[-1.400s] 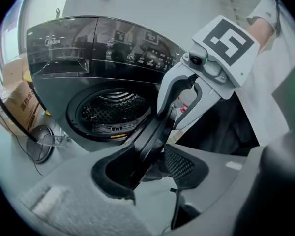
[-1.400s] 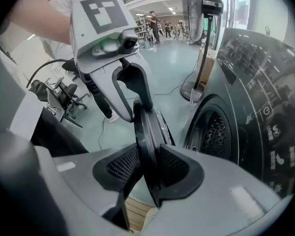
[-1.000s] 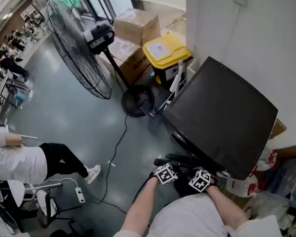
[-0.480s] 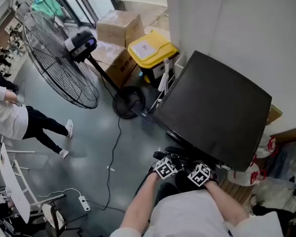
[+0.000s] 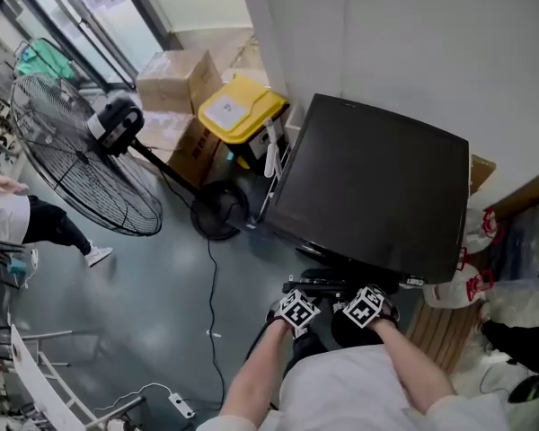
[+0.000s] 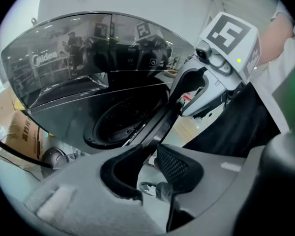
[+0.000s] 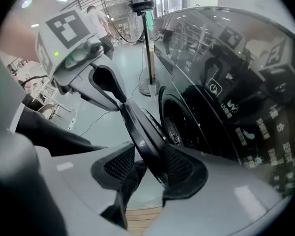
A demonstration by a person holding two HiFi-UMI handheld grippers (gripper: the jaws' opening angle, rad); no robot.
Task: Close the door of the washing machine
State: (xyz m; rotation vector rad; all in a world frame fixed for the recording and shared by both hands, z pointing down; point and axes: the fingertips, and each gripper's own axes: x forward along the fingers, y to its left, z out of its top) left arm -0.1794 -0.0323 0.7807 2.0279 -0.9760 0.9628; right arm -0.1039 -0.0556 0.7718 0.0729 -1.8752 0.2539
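The round, dark-rimmed door (image 7: 140, 132) of the glossy black front-loading washing machine (image 5: 377, 187) stands ajar. It is swung out edge-on from the drum opening (image 7: 179, 122) low on the machine's front. The right hand-held gripper (image 7: 147, 168) pinches the door's rim between its pads. The left hand-held gripper (image 6: 149, 147) meets the same rim from the opposite side, and its tips appear to be nipped on the edge. Over the past second the head camera has swung to frame the machine more squarely, while both grippers have stayed side by side at its front. The hold looks set, but the push home seems barely begun. A large black pedestal fan (image 5: 72, 155) and a yellow-lidded bin (image 5: 238, 110) stand beyond on the grey floor (image 5: 162, 285).
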